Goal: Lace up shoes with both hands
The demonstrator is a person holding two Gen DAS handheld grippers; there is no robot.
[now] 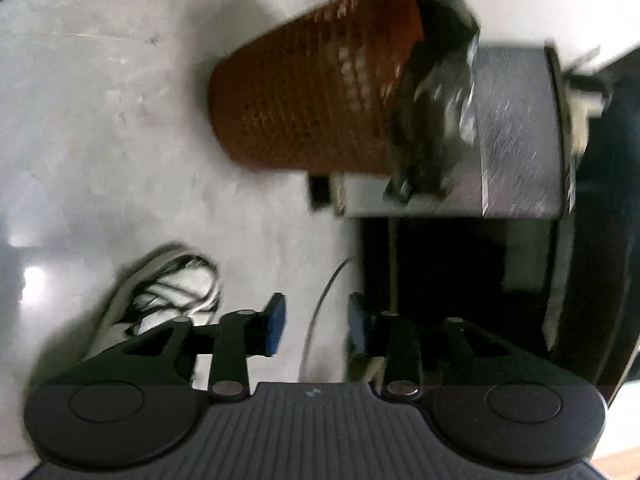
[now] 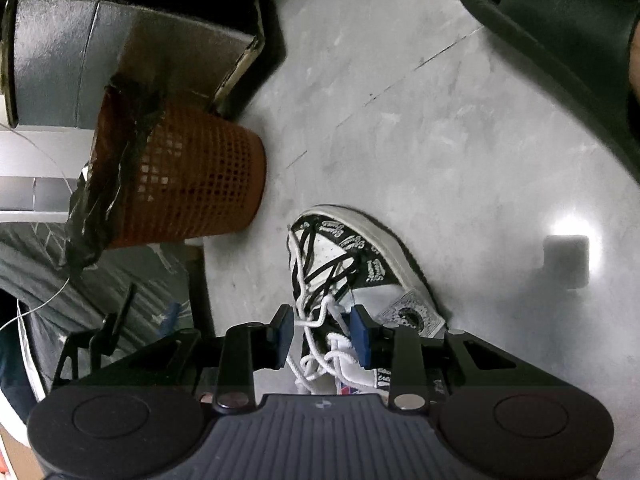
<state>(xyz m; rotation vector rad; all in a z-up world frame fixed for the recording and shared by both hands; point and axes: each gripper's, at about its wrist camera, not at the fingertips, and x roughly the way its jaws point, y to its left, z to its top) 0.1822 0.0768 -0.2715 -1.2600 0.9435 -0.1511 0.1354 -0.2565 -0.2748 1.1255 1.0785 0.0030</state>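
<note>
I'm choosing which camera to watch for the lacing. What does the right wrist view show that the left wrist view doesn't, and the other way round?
Only the right wrist view shows the white laces between the right gripper, a black sandal with a foot in it, and the shoe's patterned toe. Only the left wrist view shows the left gripper, its pads apart with just a thin dark cord passing between them. Both show the shoe, the orange mesh basket and the grey floor.
</note>
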